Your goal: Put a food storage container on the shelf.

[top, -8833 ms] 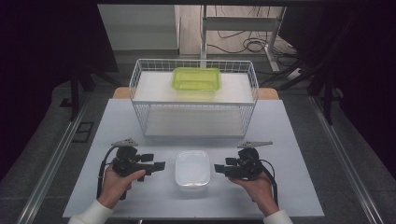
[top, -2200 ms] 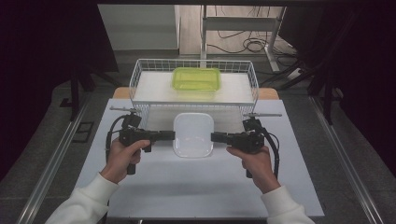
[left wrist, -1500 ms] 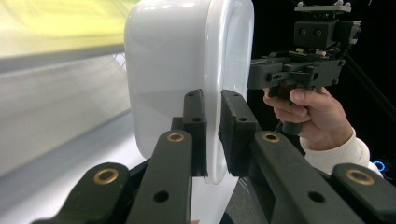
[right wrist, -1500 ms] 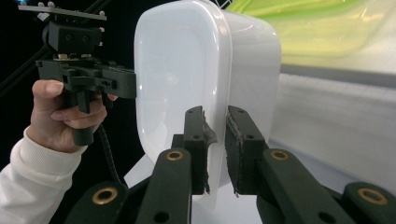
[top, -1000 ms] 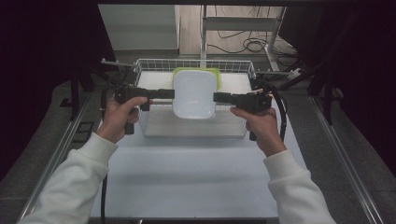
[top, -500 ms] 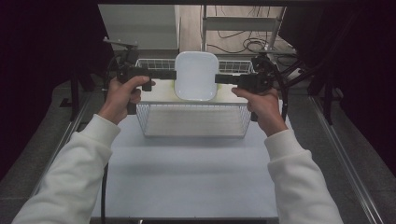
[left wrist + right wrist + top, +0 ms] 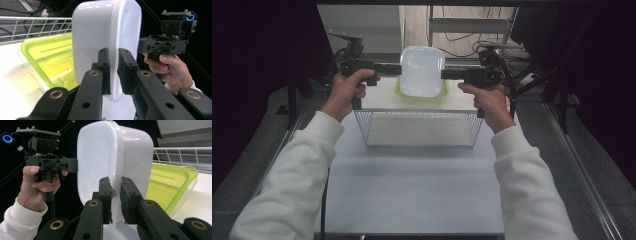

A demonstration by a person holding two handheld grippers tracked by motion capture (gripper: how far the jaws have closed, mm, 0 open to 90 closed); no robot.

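Note:
A white plastic container (image 7: 422,71) hangs in the air above the far part of the wire basket (image 7: 419,127), held from both sides. My left gripper (image 7: 396,70) is shut on its left rim and my right gripper (image 7: 447,75) is shut on its right rim. In the left gripper view the container's (image 7: 105,37) edge sits pinched between my two black jaws (image 7: 114,72). The right gripper view has the same rim (image 7: 112,165) clamped between its jaws (image 7: 115,200). Below it, inside the basket, lies a container with a yellow-green lid (image 7: 422,99) (image 7: 50,60) (image 7: 170,185).
The wire basket stands on a white table (image 7: 412,190), its near half holding nothing. Behind it are cables on the floor (image 7: 462,35) and a dark frame at both sides. The person's white-sleeved forearms (image 7: 302,170) reach in from the bottom.
Both grippers have carried the white container up and away from the person, from the basket's near side to over the green-lidded container. Their grip has not altered.

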